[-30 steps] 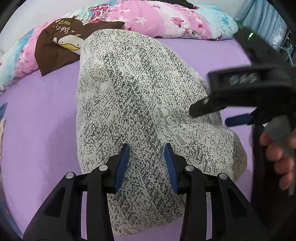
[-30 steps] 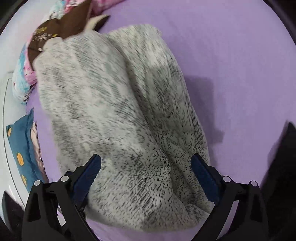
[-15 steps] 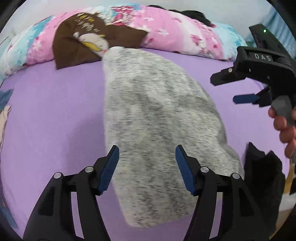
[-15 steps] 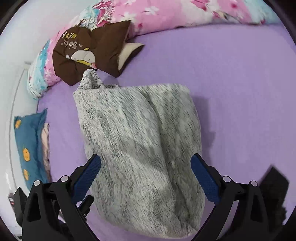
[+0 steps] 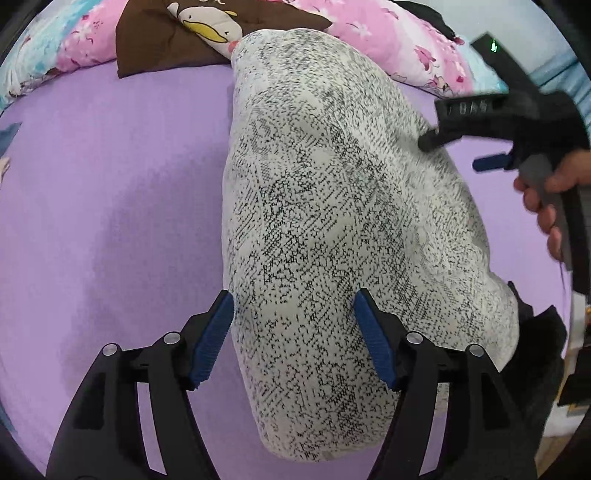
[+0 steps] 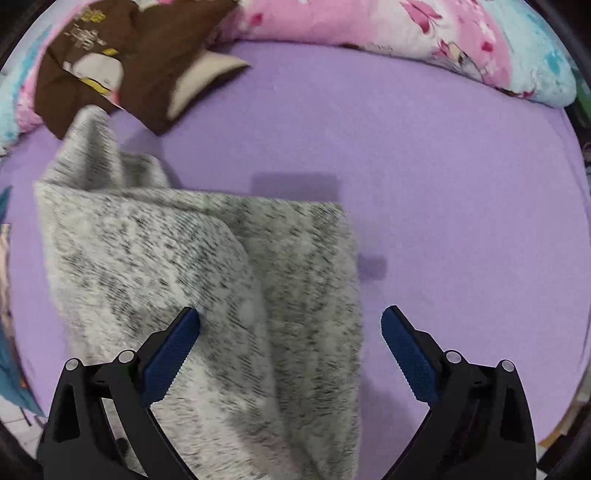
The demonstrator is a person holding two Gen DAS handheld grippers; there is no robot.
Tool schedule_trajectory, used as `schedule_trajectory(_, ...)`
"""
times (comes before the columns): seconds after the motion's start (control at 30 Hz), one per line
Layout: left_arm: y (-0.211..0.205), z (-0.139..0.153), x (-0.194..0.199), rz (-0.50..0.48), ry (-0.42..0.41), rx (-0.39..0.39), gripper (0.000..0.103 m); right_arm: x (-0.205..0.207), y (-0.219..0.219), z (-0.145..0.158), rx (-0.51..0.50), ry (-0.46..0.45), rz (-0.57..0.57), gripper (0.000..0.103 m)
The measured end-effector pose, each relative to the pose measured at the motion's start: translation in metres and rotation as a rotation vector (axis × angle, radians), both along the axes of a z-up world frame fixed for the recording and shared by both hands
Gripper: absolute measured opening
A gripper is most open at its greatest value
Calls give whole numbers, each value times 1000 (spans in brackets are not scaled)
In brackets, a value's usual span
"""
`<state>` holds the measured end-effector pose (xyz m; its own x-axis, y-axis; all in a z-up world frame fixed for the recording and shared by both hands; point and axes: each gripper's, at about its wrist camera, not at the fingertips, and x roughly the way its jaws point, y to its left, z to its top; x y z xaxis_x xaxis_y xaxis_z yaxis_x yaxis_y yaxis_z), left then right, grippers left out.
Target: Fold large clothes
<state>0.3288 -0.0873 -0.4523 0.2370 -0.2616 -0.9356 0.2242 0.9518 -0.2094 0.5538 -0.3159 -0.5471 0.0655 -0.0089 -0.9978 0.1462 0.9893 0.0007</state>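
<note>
Sweater [image 5: 332, 221], speckled grey-white knit, lies folded on the purple bedsheet [image 5: 110, 184]. Long axis runs from the near bed edge away toward the pillows; narrow far end points at and reaches the brown penguin cushion [image 5: 177, 33], broad end nearest. Pink floral bolster [image 5: 388, 33] beyond. Left gripper [image 5: 293, 339] over the near end, jaws have just been opening, knit seen between the blue pads, nothing pinched. Right gripper [image 6: 290, 345] spread wide over the sweater's right edge, holding nothing; a hand [image 5: 554, 199] grips its handle. Dark garment [image 5: 535, 339] beside near right corner.
</note>
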Motion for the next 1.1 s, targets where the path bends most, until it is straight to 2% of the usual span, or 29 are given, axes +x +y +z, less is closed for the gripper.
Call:
schedule_trajectory(0.17,-5,-9,0,38,31,-39,69,-6,-12,-28,-15,34,-32,96)
schedule_trajectory(0.27,-9,-9,-1,26,15,-26,69,-8,-17,-44,8,44,-53,96)
schedule_trajectory(0.4,-5,-10,6,30,38,-56,70,-7,-19,-45,35,21,-45,97)
schedule_trajectory(0.5,8,-12,15,26,85,-95,76,-15,-31,-33,147,-14,-56,97)
schedule_trajectory(0.53,11,-13,18,6,96,-104,79,-18,-39,-29,218,-24,-63,96)
schedule_trajectory(0.67,21,-17,31,-44,108,-132,80,-33,-61,-27,390,-19,-49,97)
schedule_trajectory(0.83,51,-38,56,30,225,-342,82,-58,-81,-42,577,8,-59,97)
schedule_trajectory(0.97,61,-69,76,44,324,-439,86,-70,-81,-53,649,18,-25,97)
schedule_trajectory(1.1,60,-87,87,29,377,-506,93,-81,-88,-65,694,36,-40,97)
